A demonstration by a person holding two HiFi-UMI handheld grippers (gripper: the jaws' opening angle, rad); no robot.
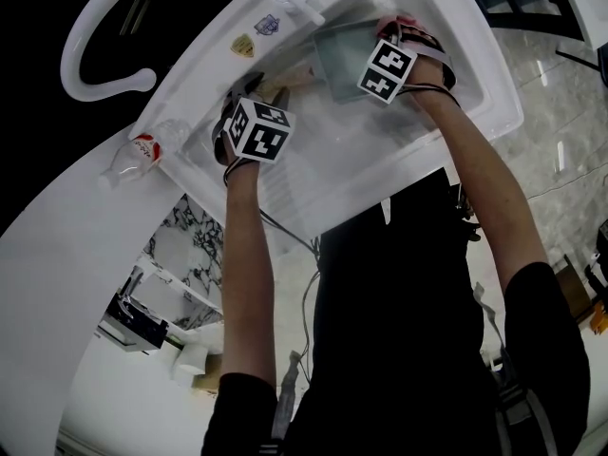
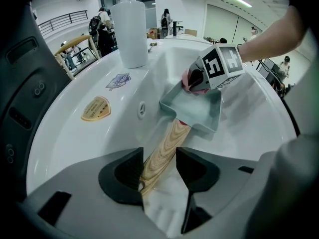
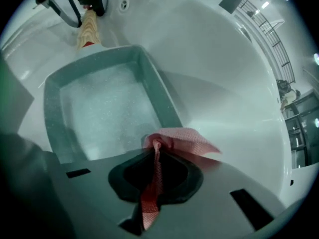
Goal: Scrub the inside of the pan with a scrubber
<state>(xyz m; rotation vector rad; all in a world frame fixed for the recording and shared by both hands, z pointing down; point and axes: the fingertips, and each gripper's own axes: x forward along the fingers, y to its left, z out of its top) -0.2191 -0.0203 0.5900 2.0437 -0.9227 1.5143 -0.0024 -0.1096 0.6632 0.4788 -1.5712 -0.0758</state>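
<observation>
Down in the white sink [image 3: 229, 78], the left gripper [image 2: 158, 161] had its fingers closed on the wooden handle [image 2: 167, 143] of the pan [image 3: 99, 108], and the right gripper [image 3: 157, 166] pinched the pink scrubber [image 3: 182, 141] tight. Only a thin fold looked caught, so a hard stroke could tug it free. The pan lay at eleven o'clock from those fingers, with the scrubber at its near rim.

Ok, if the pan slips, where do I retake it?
Probably by the wooden handle, coming from its free end: it juts straight out of the pan toward the left gripper, narrow enough for the jaws, leaving the inside free for the scrubber.
</observation>
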